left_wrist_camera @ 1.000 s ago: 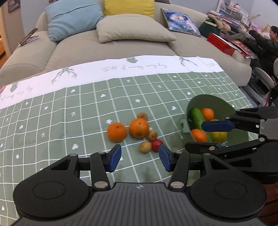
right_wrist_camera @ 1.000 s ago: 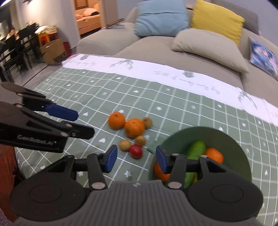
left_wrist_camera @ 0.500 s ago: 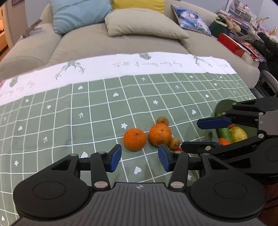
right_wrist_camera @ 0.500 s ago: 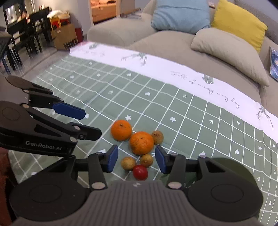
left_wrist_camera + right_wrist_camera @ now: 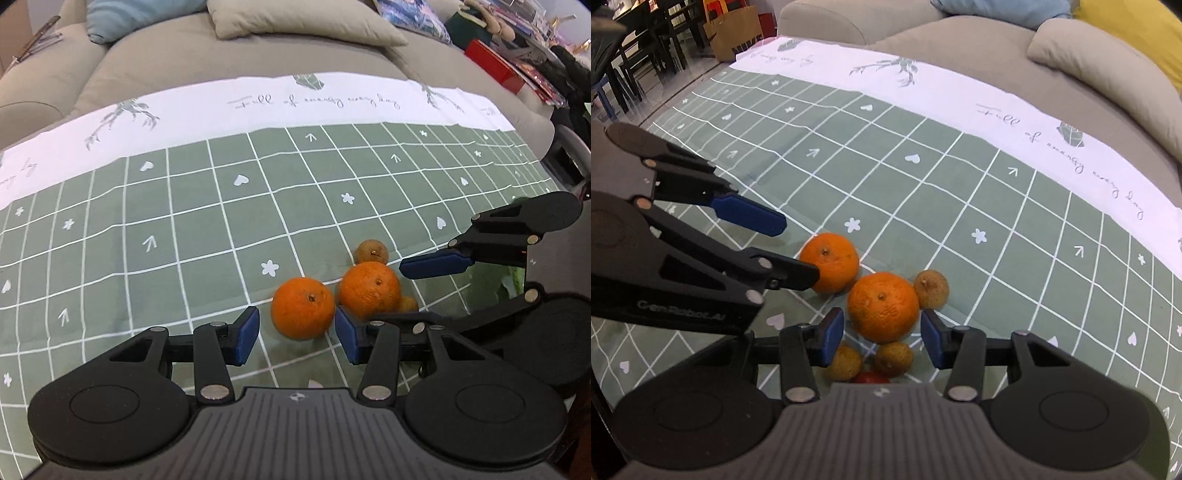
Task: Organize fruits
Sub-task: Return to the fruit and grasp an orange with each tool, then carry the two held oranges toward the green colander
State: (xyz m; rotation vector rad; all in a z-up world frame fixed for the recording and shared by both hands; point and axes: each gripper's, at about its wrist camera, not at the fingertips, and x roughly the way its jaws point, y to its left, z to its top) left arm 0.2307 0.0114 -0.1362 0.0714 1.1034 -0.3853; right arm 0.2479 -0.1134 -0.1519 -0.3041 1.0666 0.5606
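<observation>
With both grippers released and holding nothing, the left gripper (image 5: 295,334) is bracketing the left orange (image 5: 303,308) and the right gripper (image 5: 882,338) the right orange (image 5: 882,306), so all visible fruits are lying loose, awaiting sorting.

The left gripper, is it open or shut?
Open: the left gripper has blue pads either side of an orange, gaps showing.

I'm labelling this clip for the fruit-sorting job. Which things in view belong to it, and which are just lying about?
Belongs:
left orange
right orange
small brown fruits
red fruit
left gripper, open
right gripper, open

Lying about:
beige cushion
yellow cushion
paper bag
</observation>
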